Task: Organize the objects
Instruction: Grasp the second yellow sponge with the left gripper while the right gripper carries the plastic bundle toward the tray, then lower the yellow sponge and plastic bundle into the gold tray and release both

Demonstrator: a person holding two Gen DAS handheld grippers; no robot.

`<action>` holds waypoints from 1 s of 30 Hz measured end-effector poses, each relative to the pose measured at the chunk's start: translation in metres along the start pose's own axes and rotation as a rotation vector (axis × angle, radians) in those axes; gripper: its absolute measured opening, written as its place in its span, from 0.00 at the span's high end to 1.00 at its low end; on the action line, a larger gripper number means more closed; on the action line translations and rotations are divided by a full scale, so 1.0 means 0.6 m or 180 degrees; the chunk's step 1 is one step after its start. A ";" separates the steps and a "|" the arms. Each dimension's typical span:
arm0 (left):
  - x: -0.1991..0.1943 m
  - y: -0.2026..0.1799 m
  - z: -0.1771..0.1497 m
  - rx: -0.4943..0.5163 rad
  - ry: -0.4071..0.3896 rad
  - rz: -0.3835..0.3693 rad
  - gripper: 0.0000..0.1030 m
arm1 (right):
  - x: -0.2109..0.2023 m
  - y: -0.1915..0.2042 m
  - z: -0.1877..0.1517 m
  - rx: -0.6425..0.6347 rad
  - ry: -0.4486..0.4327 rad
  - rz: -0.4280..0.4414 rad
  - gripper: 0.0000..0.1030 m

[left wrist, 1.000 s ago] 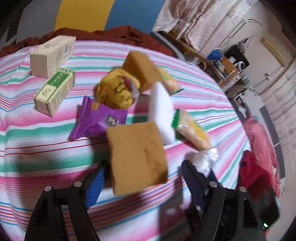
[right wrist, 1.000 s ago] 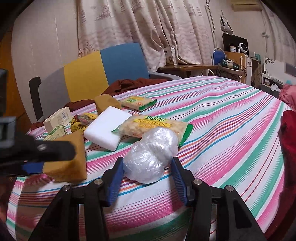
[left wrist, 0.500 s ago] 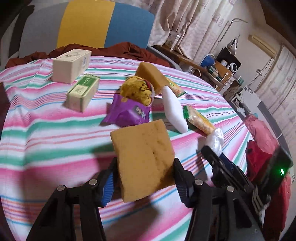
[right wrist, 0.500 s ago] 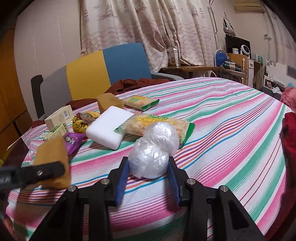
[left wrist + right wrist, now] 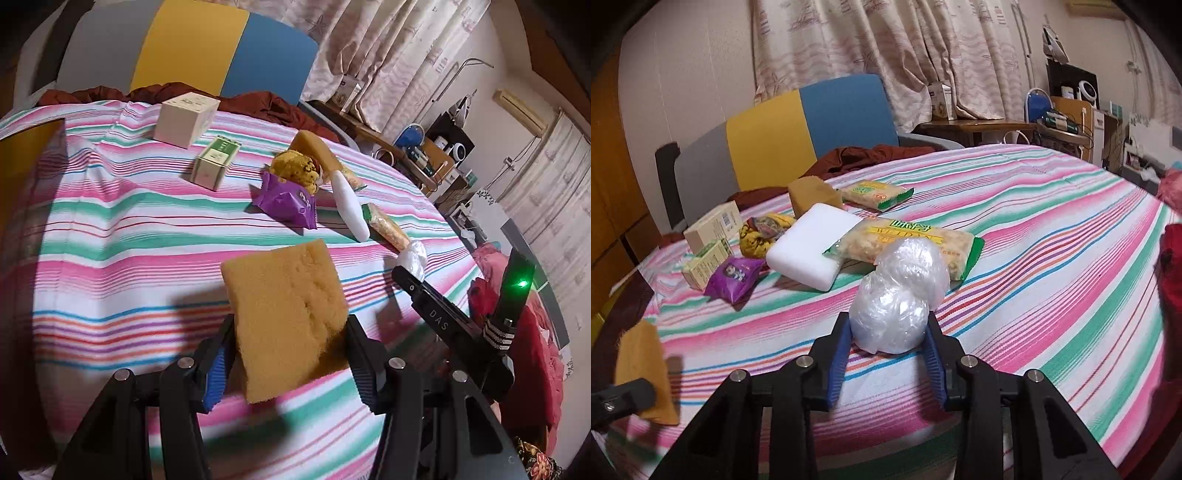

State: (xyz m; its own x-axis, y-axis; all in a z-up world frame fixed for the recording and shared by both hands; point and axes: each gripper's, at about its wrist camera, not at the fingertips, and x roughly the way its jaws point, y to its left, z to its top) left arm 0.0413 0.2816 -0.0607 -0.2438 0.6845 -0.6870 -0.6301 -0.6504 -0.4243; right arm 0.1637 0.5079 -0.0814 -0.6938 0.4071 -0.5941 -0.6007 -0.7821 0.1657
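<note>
Left tongs (image 5: 286,360) clamp one sponge (image 5: 286,317); right tongs (image 5: 886,356) clamp one plastic bag (image 5: 895,306).

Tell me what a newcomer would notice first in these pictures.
Probably the tan sponge clamped in the left gripper, held above the striped tablecloth. Next, the clear plastic bundle squeezed in the right gripper near the table's front. Behind it lies a cluster of snack packets, boxes and a white foam block.

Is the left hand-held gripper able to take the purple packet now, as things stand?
Probably not yet. The left hand-held gripper is shut on the brown sponge, so its jaws are full. The purple packet lies uncovered farther along the striped tablecloth, so the way looks free once the sponge is put down.
</note>
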 end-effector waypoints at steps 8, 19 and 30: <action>-0.051 0.021 -0.013 -0.0072 -0.0134 -0.0105 0.45 | -0.031 0.032 -0.016 0.0022 0.0100 0.0174 0.64; -0.155 0.056 -0.007 -0.0136 -0.0501 -0.0166 0.45 | -0.078 0.149 -0.015 -0.0197 0.0082 0.0711 0.65; -0.263 0.159 -0.002 -0.0503 -0.0912 0.0034 0.45 | -0.135 0.322 -0.015 -0.0649 0.0082 0.1408 0.65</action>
State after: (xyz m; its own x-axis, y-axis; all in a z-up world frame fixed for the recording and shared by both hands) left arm 0.0204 0.1111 0.0067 -0.4615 0.7275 -0.5076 -0.5096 -0.6858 -0.5196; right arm 0.1077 0.3197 -0.0082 -0.8535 0.0049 -0.5211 -0.1585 -0.9550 0.2507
